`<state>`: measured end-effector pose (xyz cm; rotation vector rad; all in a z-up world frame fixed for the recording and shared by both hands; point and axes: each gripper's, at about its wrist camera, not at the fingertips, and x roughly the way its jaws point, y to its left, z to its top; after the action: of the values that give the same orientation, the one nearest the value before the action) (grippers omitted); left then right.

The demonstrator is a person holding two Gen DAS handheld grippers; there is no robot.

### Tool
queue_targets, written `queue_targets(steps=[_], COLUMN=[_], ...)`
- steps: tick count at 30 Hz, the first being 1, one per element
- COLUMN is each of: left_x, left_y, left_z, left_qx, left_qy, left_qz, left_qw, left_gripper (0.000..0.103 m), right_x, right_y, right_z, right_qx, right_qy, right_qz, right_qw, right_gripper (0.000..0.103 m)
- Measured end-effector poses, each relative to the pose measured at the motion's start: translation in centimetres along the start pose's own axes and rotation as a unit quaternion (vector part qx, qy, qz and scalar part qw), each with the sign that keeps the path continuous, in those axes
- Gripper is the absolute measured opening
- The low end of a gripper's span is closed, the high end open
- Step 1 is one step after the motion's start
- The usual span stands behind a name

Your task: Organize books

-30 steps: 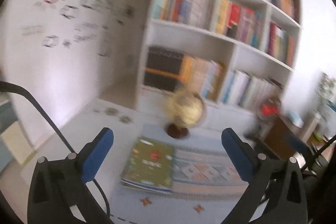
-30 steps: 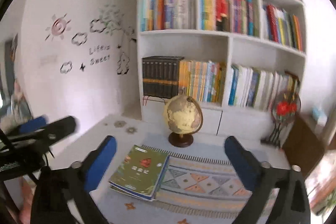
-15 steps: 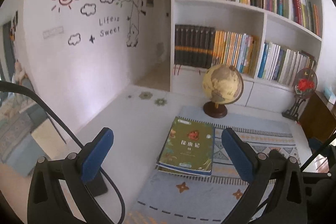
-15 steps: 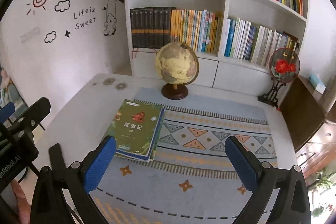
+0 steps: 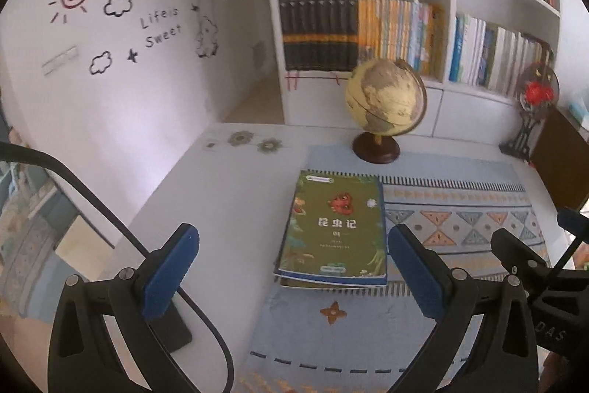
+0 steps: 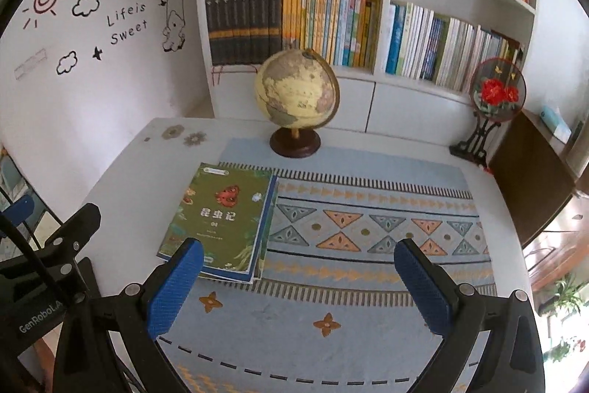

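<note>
A small stack of books topped by a green book (image 5: 333, 227) (image 6: 221, 218) with a red insect on its cover lies flat on the patterned table mat (image 5: 456, 220) (image 6: 368, 227). My left gripper (image 5: 294, 277) hovers open above the table, just short of the stack's near edge, with nothing between its blue pads. My right gripper (image 6: 298, 286) is open too, to the right of the stack; its left fingertip (image 6: 178, 279) overlaps the stack's near corner in view. The white bookshelf (image 5: 449, 24) (image 6: 383, 35) behind the table is packed with upright books.
A globe (image 5: 384, 98) (image 6: 296, 91) on a dark wooden base stands behind the stack. A round red-flower ornament (image 6: 497, 94) on a black stand sits at the table's back right. A dark wooden cabinet (image 6: 530, 172) borders the right edge. The left gripper's body (image 6: 48, 260) shows at the right view's left.
Both cameras have tilted down and moved closer to the table; the stack of books now sits lower and larger in each view. Both grippers stayed open.
</note>
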<state>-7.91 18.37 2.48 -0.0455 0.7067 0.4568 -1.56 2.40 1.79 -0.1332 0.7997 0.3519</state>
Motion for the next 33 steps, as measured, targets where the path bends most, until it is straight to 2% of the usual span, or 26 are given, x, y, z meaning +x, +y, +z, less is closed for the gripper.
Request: queue_targets(steps=[6,11,21,27,33], left_x=[0.9,2.1,3.4,4.3,4.1], left_y=[-0.6,-0.6,-1.3,-1.9,-1.4], left_z=[0.6,1.0,1.0,0.7,0.8], left_qx=[0.010,0.001,0.017,0.039,0.029], left_qy=[0.000,0.016,0.039,0.061,0.054], left_qz=[-0.012,-0.028,-0.024,0.003,0.004], left_qw=[0.9999,0.9995,0.9988,0.9973,0.9981], left_gripper=[0.102,0.102,0.102,0.102,0.102], right_x=[1.2,2.0,2.8,3.1,3.0], right_y=[-0.5,-0.6,-1.0,-0.2,0.0], right_z=[0.2,0.3,0.3,0.2,0.3], right_qx=[0.013,0.014,0.016,-0.006,-0.007], right_qy=[0.011,0.024,0.032,0.032,0.028], right_qz=[-0.007,-0.010,-0.013,-0.020,-0.008], right_qw=[1.000,1.000,0.999,0.999,1.000], right_gripper=[0.103,0.103,0.103,0.103,0.103])
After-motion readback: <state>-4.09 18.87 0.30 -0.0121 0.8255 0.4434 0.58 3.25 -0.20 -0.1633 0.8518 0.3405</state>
